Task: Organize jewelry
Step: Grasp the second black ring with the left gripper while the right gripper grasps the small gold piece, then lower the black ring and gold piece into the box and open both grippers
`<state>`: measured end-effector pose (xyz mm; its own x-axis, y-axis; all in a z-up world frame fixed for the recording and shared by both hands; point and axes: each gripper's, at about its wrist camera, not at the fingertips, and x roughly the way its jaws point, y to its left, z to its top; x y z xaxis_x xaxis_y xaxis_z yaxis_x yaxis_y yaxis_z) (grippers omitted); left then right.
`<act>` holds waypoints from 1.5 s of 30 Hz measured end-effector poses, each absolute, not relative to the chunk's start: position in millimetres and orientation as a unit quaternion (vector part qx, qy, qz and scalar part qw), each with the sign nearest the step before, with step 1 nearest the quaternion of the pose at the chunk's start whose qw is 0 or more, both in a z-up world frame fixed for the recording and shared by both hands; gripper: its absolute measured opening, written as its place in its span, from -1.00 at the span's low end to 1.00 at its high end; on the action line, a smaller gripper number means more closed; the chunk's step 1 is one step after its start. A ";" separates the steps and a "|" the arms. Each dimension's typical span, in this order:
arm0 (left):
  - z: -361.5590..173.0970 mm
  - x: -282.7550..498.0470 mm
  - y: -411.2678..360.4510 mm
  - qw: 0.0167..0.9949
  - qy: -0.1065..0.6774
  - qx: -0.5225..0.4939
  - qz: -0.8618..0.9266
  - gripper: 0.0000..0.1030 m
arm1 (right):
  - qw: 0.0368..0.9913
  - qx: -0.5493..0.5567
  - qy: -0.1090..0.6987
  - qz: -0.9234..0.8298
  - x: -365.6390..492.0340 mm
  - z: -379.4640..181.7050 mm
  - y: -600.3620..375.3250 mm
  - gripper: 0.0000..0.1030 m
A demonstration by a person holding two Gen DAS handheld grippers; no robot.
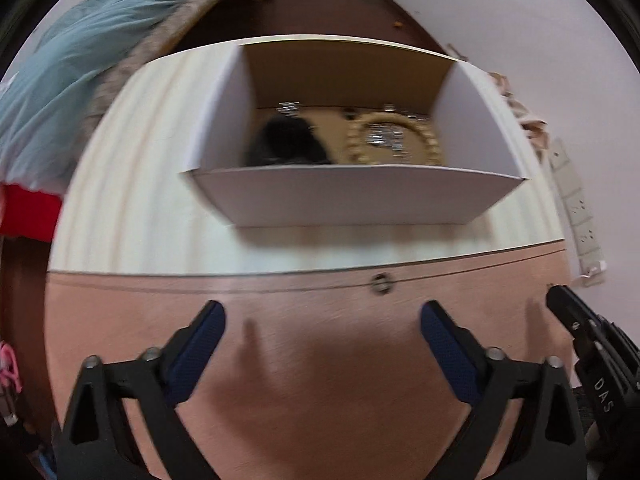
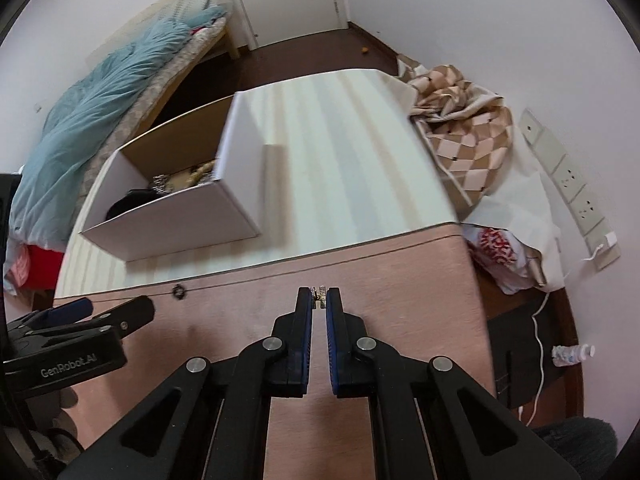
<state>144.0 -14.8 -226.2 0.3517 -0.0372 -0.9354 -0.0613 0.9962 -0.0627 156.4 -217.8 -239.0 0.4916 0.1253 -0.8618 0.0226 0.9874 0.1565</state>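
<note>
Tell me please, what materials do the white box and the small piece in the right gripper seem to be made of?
White box: likely cardboard, matte white outside, with a plain brown inside and thin folded walls.
Small piece pinched at the tips of the right gripper: probably metal jewelry, silvery and glinting with a fine texture; too small to be sure.

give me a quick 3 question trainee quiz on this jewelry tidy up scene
1. True or false: the right gripper is shut on a small sparkly piece.
2. Where does the small ring lie? A) inside the white box B) on the pink tabletop, near its edge with the striped cloth C) between the left gripper's fingertips
3. Fill in: the left gripper is ____, with nothing between its fingertips.

Key:
1. True; the piece is pinched at the tips.
2. B; the white box stands farther back on the striped cloth.
3. open
</note>
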 end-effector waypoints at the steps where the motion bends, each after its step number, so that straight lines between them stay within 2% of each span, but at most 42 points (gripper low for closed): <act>1: -227.9 146.3 -18.7 0.820 0.571 -0.040 0.003 0.52 | 0.860 0.078 0.504 0.025 156.2 -239.4 -221.6 -0.86; 6: -237.2 155.0 -39.0 0.820 0.572 -0.015 -0.010 -0.08 | 0.859 0.085 0.505 0.013 156.3 -240.5 -234.6 -0.86; 7: -238.9 156.4 -41.6 0.820 0.572 -0.009 -0.011 -0.34 | 0.859 0.085 0.504 0.011 155.8 -240.2 -235.9 -0.86; 8: -241.3 158.3 -43.9 0.820 0.573 -0.004 -0.014 -0.51 | 0.860 0.085 0.504 0.011 155.3 -239.6 -236.3 -0.86; 9: -241.1 157.1 -45.2 0.823 0.568 0.000 -0.013 -0.54 | 0.860 0.085 0.504 0.011 155.5 -239.0 -235.8 -0.86; 10: -240.8 157.6 -46.8 0.826 0.563 0.004 -0.016 -0.72 | 0.860 0.085 0.503 0.011 155.3 -237.9 -235.3 -0.86; 11: -241.3 158.1 -47.9 0.826 0.563 0.004 -0.020 -0.80 | 0.861 0.084 0.502 0.011 155.3 -237.0 -235.5 -0.86; 20: -220.4 145.8 -42.4 0.844 0.536 -0.009 -0.031 -0.80 | 0.870 0.081 0.486 0.027 150.3 -218.0 -227.1 -0.86; 28: -164.7 135.5 -17.5 0.859 0.506 -0.049 -0.056 -0.80 | 0.879 0.107 0.460 0.072 155.3 -176.2 -211.4 -0.86; 35: -129.1 180.3 18.4 0.851 0.509 -0.102 -0.080 -0.80 | 0.864 0.121 0.468 0.141 214.9 -153.9 -173.3 -0.86; 45: -145.7 262.3 47.6 0.813 0.563 -0.128 -0.078 -0.79 | 0.812 0.101 0.551 0.164 299.1 -181.3 -138.0 -0.86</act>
